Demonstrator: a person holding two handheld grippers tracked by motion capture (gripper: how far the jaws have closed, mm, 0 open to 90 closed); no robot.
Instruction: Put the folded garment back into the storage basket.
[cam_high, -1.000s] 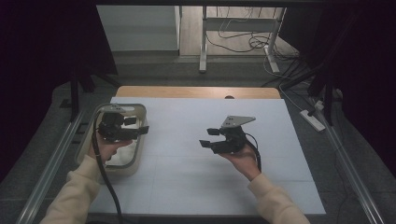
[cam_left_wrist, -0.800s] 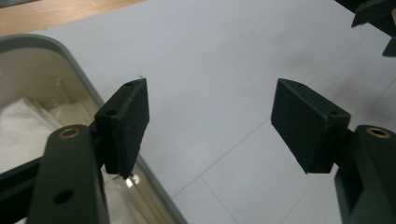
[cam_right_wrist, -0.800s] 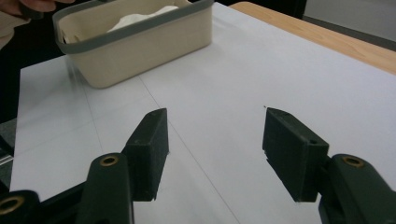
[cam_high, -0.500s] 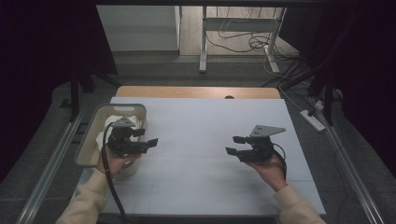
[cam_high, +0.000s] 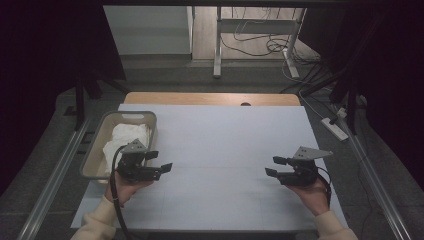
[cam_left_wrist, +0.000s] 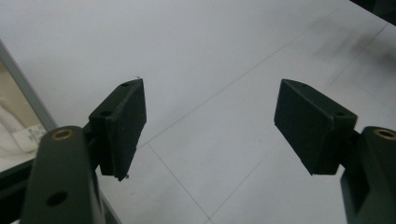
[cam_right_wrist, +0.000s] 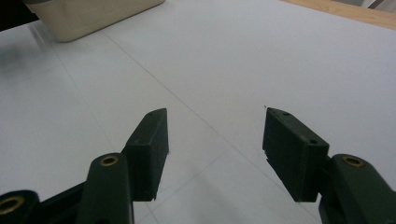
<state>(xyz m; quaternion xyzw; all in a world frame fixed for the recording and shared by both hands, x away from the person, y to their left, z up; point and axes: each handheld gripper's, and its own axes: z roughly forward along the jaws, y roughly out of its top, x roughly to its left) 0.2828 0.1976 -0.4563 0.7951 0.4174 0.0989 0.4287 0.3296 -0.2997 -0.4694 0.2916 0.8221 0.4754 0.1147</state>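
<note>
Cloth: a white cloth (cam_high: 126, 140) lay bunched in the tub, just behind my left gripper and well away from my right one.
Tub: the beige tub (cam_high: 92, 159) sat at the table's left edge, right beside my left gripper; its wall was at the far left in the left gripper view, and off ahead in the right gripper view (cam_right_wrist: 88, 14).
Left gripper: my left gripper (cam_high: 159, 162) hung low over the white table (cam_high: 225, 145), pointing toward the middle, away from the cloth. Its fingers (cam_left_wrist: 122, 122) were wide apart with only bare table between them.
Right gripper: my right gripper (cam_high: 274, 166) hung near the table's right side, pointing back toward the left one. Its fingers (cam_right_wrist: 150, 148) were apart too and held nothing.
Cloth worry: I thought the cloth was soft and floppy. If I grabbed only a corner, it could slip out or drag over the tub's rim.
Tub worry: the tub looked light. If my left gripper bumped its wall, it could slide off the edge.
Cable worry: the black cable (cam_high: 116, 200) hung from my left gripper. I thought it could catch on the tub.
Bump worry: my grippers faced each other. If both went for the cloth at once, they could knock together.
</note>
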